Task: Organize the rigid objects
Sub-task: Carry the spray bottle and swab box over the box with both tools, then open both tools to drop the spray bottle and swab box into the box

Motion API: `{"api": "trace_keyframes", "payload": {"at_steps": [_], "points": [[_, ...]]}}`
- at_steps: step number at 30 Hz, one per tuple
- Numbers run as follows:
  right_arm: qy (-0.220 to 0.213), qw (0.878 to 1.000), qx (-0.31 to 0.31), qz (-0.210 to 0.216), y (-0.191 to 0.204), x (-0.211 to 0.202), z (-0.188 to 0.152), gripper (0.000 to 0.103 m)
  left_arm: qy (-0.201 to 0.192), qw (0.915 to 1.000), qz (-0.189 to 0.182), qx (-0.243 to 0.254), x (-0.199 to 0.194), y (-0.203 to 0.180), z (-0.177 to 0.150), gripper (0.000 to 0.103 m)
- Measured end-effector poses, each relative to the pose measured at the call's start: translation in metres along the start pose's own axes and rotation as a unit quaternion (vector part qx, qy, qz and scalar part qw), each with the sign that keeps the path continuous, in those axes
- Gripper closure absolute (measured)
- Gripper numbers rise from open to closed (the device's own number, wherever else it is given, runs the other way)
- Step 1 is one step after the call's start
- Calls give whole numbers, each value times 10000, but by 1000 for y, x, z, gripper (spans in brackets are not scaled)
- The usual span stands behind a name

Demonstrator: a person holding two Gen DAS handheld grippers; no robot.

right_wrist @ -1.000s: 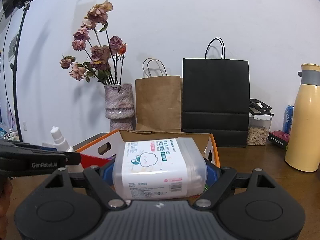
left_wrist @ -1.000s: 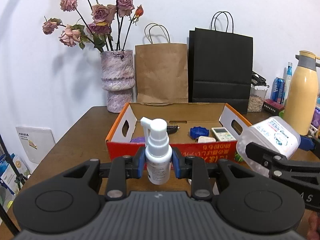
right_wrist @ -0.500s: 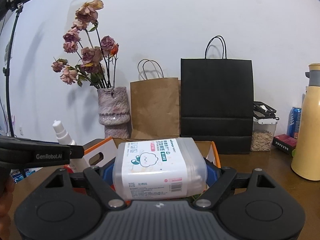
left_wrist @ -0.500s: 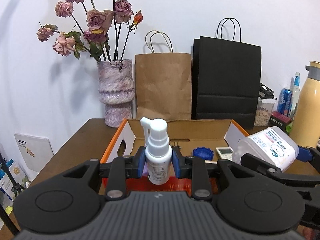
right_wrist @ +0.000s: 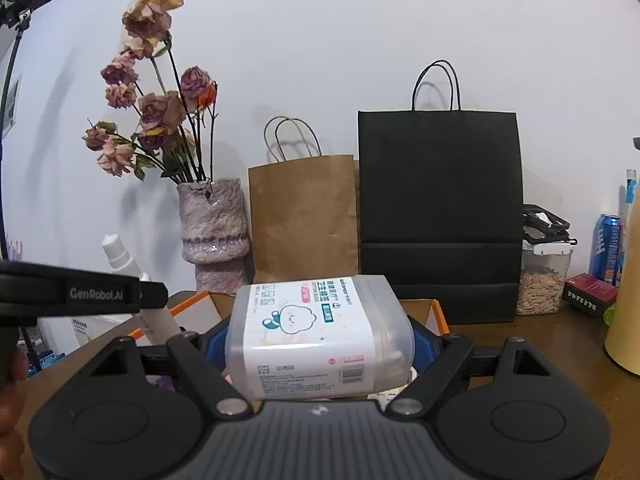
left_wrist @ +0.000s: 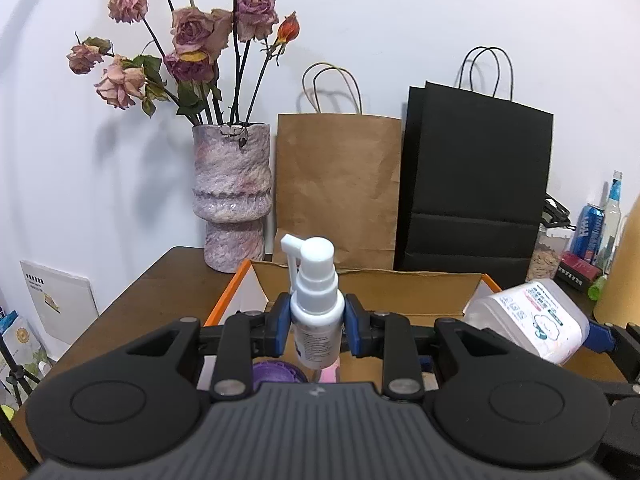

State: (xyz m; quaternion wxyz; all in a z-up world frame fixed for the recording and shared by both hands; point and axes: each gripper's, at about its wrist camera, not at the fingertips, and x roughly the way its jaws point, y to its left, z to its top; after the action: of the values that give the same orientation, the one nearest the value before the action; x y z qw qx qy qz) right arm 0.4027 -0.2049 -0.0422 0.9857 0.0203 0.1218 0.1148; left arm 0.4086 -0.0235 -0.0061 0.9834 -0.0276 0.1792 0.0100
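The left gripper (left_wrist: 316, 322) holds a white spray bottle (left_wrist: 316, 312) upright, its jaws clamped on the bottle's sides just under the pump head. The bottle hangs above the near end of an open orange box (left_wrist: 240, 284) that sits on the brown bench (left_wrist: 152, 280). Down inside the box, under the bottle, a purple lid (left_wrist: 276, 372) and something pink show past the gripper body.

The right gripper (right_wrist: 316, 352) has its jaws clamped on a clear plastic tub (right_wrist: 316, 344) with a white printed label, lying on its side between the blue pads. It too is held over the box, just beside the bottle, on the right.

Behind the box stand a mottled pink vase (left_wrist: 232, 196) of dried roses (left_wrist: 196, 40), a brown paper bag (left_wrist: 338, 192) and a black bag (left_wrist: 476, 176), all against the white wall. A blue can (right_wrist: 608, 244) and a seed jar (right_wrist: 542, 280) stand at the right of the bench.
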Motion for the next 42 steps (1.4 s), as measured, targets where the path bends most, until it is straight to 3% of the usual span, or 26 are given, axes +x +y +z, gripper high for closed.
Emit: {"api": "trace_keyframes", "payload": {"at_steps": [28,29,31,33,34,36,42], "points": [[412,9990,-164,-85,-7,78,-2,20,523,9982,233,192,87,8,5,74],[441,9989,-148,-103,-8,79,-3,20,529,9981,256,209,88,7,4,71],[466,9988,-92,-154,-10,79,-4,20,503,9979,308,274,88,6,3,46],[453,9987,-65,-220,-11,79,-4,11,363,9980,404,334,84,5,1,9],[443,9987,-61,-251,-11,78,-4,7,276,9979,459,373,82,4,1,2],[409,9987,-74,-306,-11,77,-4,0,209,9975,525,431,79,2,1,0],[412,9986,-131,-321,-9,76,-5,0,238,9975,508,429,79,3,2,0]]}}
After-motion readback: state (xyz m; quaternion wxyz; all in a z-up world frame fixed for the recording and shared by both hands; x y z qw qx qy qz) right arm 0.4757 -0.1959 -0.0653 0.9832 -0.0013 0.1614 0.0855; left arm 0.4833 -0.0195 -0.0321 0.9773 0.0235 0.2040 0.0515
